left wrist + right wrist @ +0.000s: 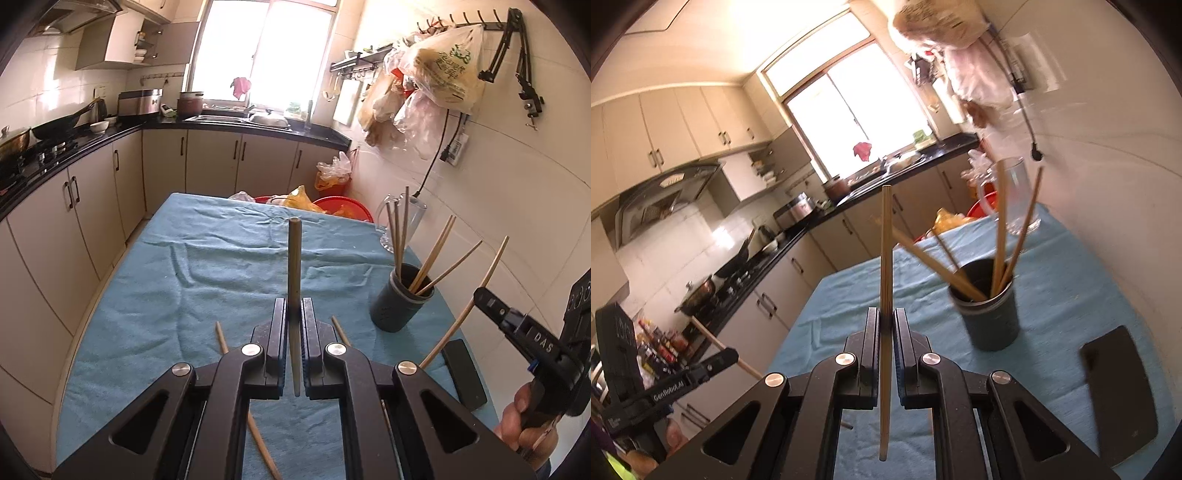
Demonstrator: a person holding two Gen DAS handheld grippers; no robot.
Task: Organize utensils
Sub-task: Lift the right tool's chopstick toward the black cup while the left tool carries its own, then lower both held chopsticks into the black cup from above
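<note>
My left gripper (pixel 294 306) is shut on a wooden chopstick (pixel 294 258) that points forward above the blue cloth. My right gripper (pixel 885 317) is shut on another chopstick (pixel 885 277), held above the table left of the dark cup. The dark holder cup (pixel 400 301) stands at the right on the cloth with several chopsticks in it; it also shows in the right wrist view (pixel 991 317). Loose chopsticks (pixel 221 336) lie on the cloth under my left gripper. The right gripper shows in the left wrist view (pixel 484 295), gripping its chopstick (pixel 491 266).
A table with a blue cloth (pixel 184 277) stands against the right wall. A clear glass mug (pixel 400 221) stands behind the cup. A black phone (pixel 463 373) lies right of my left gripper. Red basins (pixel 343 206) sit beyond the table. Kitchen counters (pixel 74 147) run along the left.
</note>
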